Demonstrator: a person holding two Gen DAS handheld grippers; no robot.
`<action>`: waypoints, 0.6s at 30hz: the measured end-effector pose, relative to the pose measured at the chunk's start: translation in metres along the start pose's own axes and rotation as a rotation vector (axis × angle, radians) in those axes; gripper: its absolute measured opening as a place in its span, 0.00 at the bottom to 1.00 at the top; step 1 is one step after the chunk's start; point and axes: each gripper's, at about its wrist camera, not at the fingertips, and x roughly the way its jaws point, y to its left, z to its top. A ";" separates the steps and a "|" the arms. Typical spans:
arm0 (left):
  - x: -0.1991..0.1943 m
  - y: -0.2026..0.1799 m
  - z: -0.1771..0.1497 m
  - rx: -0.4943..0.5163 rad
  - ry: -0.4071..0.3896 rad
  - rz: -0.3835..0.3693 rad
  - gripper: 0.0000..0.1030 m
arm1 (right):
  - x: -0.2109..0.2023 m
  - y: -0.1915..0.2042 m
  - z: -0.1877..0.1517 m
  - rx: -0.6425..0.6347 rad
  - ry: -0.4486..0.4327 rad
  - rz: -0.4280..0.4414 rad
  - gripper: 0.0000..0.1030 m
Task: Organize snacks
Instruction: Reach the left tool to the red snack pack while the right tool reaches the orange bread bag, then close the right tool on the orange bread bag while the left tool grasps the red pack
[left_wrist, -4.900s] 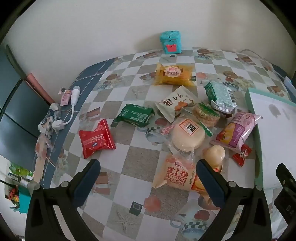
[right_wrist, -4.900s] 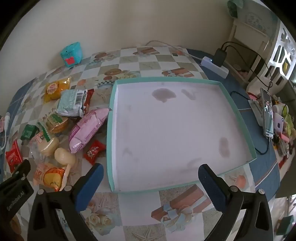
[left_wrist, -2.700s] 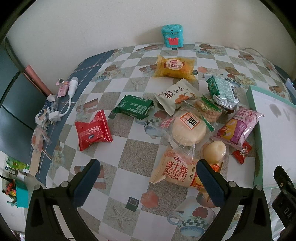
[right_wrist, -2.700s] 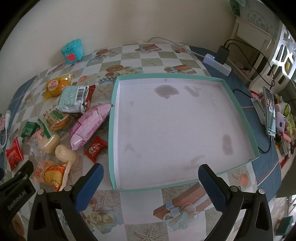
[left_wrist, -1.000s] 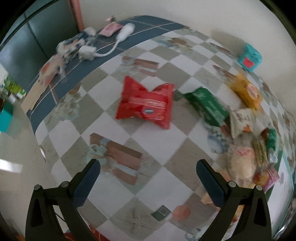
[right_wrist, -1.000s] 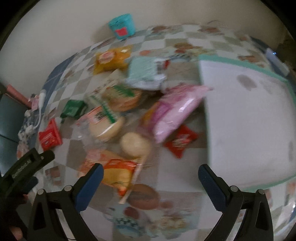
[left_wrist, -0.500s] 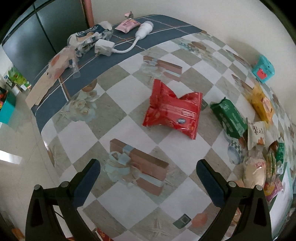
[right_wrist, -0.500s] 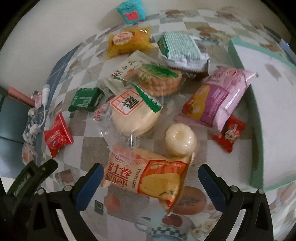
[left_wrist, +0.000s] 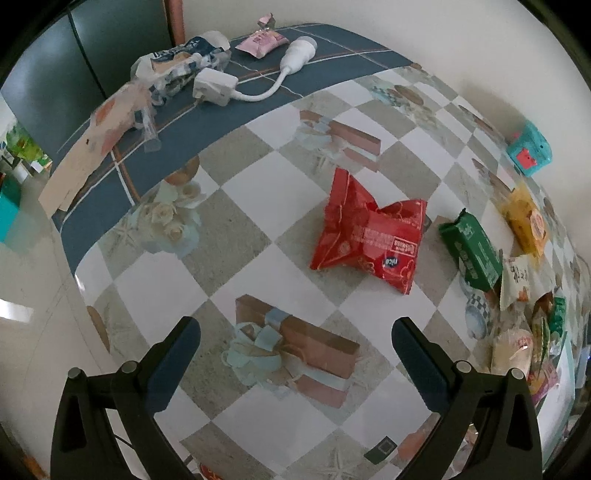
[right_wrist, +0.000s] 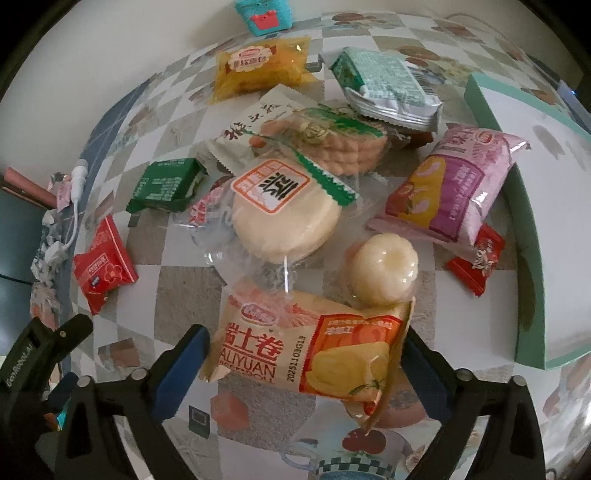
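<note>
My right gripper (right_wrist: 304, 354) hangs low over the snack pile, its jaws closing. The orange Swiss roll packet (right_wrist: 310, 354) lies between its fingers and fills nearly the whole gap; I see no squeeze on the wrapper. My left gripper (left_wrist: 295, 347) is open and empty above the checked tablecloth. The red packet (left_wrist: 369, 236) lies a little ahead of it and to the right, and shows at the left edge of the right wrist view as the red packet (right_wrist: 103, 264). The teal-rimmed white tray (right_wrist: 524, 206) sits to the right of the pile.
Around the orange packet lie a wrapped round white cake (right_wrist: 284, 218), a pale round pastry (right_wrist: 384, 269), a pink packet (right_wrist: 450, 184), a small red candy (right_wrist: 476, 258) and a green packet (right_wrist: 166, 184). A white plug and cable (left_wrist: 236, 86) lie near the table's edge.
The right gripper swung from the tray to the snack pile and sank, so the orange packet now lies between its fingers. The left gripper shifted over towards the red packet.
</note>
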 end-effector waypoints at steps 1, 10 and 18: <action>0.000 -0.001 0.000 0.006 -0.001 0.000 1.00 | -0.002 -0.001 0.001 0.002 0.001 0.000 0.93; -0.002 0.001 -0.002 -0.003 -0.007 -0.012 1.00 | -0.012 -0.018 -0.004 0.006 0.005 0.018 0.85; -0.006 0.002 -0.003 -0.004 -0.019 -0.022 1.00 | -0.020 -0.024 -0.007 0.028 0.012 0.047 0.80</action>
